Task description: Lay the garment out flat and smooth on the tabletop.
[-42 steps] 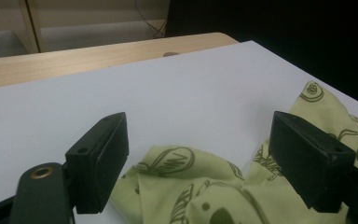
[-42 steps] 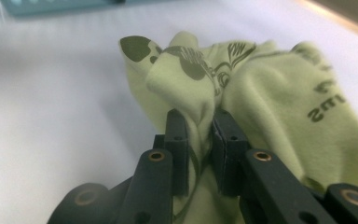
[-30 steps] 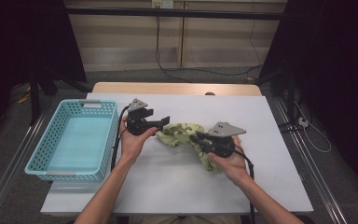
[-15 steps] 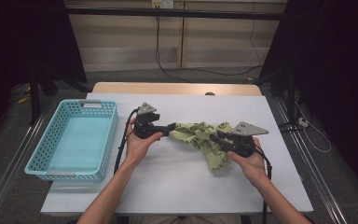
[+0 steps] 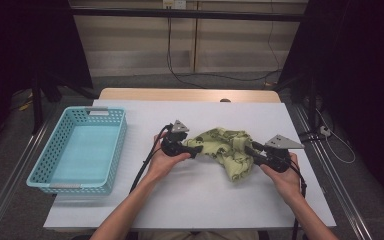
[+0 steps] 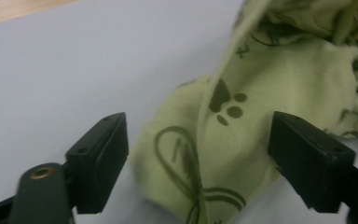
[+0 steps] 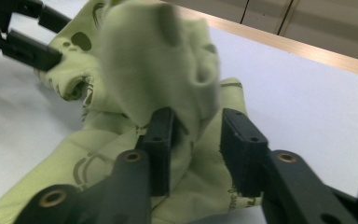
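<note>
Green cloth [image 5: 227,150] between both claws

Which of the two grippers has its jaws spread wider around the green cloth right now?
The left gripper. Its jaws stand wide apart with the green cloth lying loose between them, while the right gripper's jaws sit much closer together around a fold.

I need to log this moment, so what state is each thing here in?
green cloth: crumpled on the table, lying between both grippers' jaws.
left gripper: open, jaws astride a cloth edge.
right gripper: jaws just opening, a fold loose between them.
blue basket: empty, upright.
</note>
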Available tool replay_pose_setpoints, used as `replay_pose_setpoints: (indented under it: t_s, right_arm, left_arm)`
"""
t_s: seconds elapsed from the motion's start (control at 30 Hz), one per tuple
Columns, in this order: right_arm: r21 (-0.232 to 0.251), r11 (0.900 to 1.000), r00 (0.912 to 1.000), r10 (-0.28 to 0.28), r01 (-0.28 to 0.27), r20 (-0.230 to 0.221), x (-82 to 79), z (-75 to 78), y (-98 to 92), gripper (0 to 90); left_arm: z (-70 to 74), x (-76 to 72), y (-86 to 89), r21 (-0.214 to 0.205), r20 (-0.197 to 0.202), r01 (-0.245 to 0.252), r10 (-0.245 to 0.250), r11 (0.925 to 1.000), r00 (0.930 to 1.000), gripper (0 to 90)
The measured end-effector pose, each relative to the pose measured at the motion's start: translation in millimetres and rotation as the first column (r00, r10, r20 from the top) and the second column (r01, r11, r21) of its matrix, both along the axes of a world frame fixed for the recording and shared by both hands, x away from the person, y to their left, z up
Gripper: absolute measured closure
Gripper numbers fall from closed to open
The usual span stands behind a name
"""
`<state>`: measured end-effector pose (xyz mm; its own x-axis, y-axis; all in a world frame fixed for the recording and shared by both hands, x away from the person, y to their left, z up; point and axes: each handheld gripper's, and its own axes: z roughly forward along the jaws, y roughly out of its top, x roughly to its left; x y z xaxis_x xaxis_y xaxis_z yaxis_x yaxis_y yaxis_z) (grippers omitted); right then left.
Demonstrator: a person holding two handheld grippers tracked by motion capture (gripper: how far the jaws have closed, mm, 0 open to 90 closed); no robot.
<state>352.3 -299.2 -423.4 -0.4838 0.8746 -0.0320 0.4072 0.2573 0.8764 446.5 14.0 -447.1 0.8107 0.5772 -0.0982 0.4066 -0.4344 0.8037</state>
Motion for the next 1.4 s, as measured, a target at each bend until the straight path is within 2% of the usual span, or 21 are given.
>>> replay_pose_setpoints:
  t_s: [0.13,0.17,0.27,0.33,0.37,0.43,0.53,0.57,0.67,0.77,0.87,0.93,1.03,1.07,1.1,1.13,1.17,1.2,1.23,1.33,1.4]
  right_arm:
    - [-0.021,0.9994,0.9995,0.029,-0.029,0.014,0.3,0.8,3.7,80.5]
    - [-0.019,0.9994,0.9995,0.029,-0.029,0.014,1.2,0.6,3.8,82.1]
    - [0.01,0.9999,1.0,0.006,-0.006,0.007,5.5,-1.1,-0.7,80.6]
    - [0.016,0.9997,0.9997,-0.021,0.021,0.01,7.1,-1.8,-5.2,77.4]
    - [0.021,0.9994,0.9996,-0.027,0.026,0.012,6.6,-1.0,-6.9,74.8]
    - [0.036,0.9989,0.9994,-0.03,0.029,0.019,4.2,1.9,-9.6,73.2]
    - [0.028,0.9988,0.9984,-0.042,0.041,0.037,1.0,6.4,-11.4,71.7]
    - [0.025,0.9987,0.9979,-0.046,0.045,0.045,0.2,7.8,-12.0,70.4]
    - [0.03,0.9987,0.9961,-0.044,0.042,0.076,-4.2,13.8,-10.6,67.4]
    - [0.044,0.9989,0.9949,0.012,-0.017,0.1,-11.5,19.4,-1.0,67.1]
    - [0.05,0.9958,0.9932,0.072,-0.077,0.092,-15.4,19.2,13.1,58.7]
    - [0.028,0.9971,0.9943,0.068,-0.071,0.082,-12.6,15.8,21.3,48.2]
    - [0.015,0.9968,0.9942,0.078,-0.079,0.074,-4.3,9.4,29.0,47.6]
    - [0.008,0.9974,0.9954,0.07,-0.071,0.066,-1.6,7.7,30.8,49.5]
    - [0.004,0.9976,0.9956,0.068,-0.068,0.064,0.7,6.4,31.4,59.9]
    - [0.006,0.9973,0.9951,0.072,-0.073,0.067,2.2,5.7,30.8,66.4]
    - [0.004,0.9976,0.9956,0.069,-0.069,0.064,2.3,5.9,29.7,72.4]
    - [-0.002,0.9976,0.995,0.07,-0.07,0.071,1.6,6.6,27.9,79.2]
    - [-0.007,0.9983,0.9952,0.058,-0.057,0.079,0.0,8.4,25.1,81.6]
    - [0.038,0.9983,0.9934,0.039,-0.043,0.108,-6.8,15.4,12.5,83.6]
    - [0.049,0.9985,0.9921,0.017,-0.024,0.124,-12.4,18.7,2.0,83.7]
  left_arm:
    - [-2.4,0.5,-5.0,0.008,-0.017,-0.001,0.001,1.0,0.9999,27.7]
    - [-3.9,1.5,-4.6,-0.009,-0.031,-0.016,0.016,0.9998,0.9994,30.1]
    - [-5.8,3.5,-1.5,-0.035,-0.075,-0.007,0.004,0.9994,0.9972,54.3]
    - [-4.5,2.6,-1.3,-0.037,-0.079,0.012,-0.014,0.9993,0.9968,75.3]
    - [-2.6,2.3,-1.2,-0.033,-0.076,0.011,-0.014,0.9994,0.997,80.9]
    - [2.9,1.3,1.1,-0.051,-0.065,0.011,-0.014,0.9987,0.9978,82.6]
    - [14.9,0.6,9.3,-0.093,-0.063,-0.002,-0.004,0.9957,0.998,82.8]
    - [19.2,-0.2,12.2,-0.115,-0.057,-0.01,0.003,0.9933,0.9984,82.9]
    - [33.9,-3.2,23.8,-0.139,-0.031,-0.007,0.002,0.9903,0.9995,82.8]
    - [44.6,-6.1,34.2,-0.15,-0.016,-0.008,0.005,0.9886,0.9999,82.8]
    - [48.9,-7.1,40.3,-0.183,-0.022,-0.019,0.015,0.9829,0.9996,82.8]
    - [49.2,-7.0,41.8,-0.179,-0.025,-0.008,0.004,0.9838,0.9997,82.7]
    - [47.5,-7.8,39.8,-0.179,-0.028,-0.005,0.0,0.9838,0.9996,82.7]
    - [47.1,-8.1,39.1,-0.184,-0.029,-0.013,0.008,0.9829,0.9995,82.7]
    - [46.8,-7.1,39.5,-0.177,-0.028,-0.018,0.013,0.984,0.9995,82.6]
    - [46.7,-6.5,40.3,-0.178,-0.037,-0.022,0.016,0.9837,0.9992,82.6]
    - [46.3,-5.2,42.2,-0.171,-0.026,-0.03,0.026,0.9849,0.9993,82.6]
    - [45.6,-4.9,43.2,-0.18,-0.033,-0.05,0.045,0.9824,0.9984,82.6]
    - [44.8,-3.4,45.5,-0.178,-0.034,-0.061,0.056,0.9822,0.9978,82.6]
    - [41.3,1.5,54.8,-0.165,-0.051,-0.101,0.094,0.9812,0.9943,82.6]
    - [38.5,4.8,60.6,-0.165,-0.061,-0.114,0.106,0.9796,0.9926,82.6]
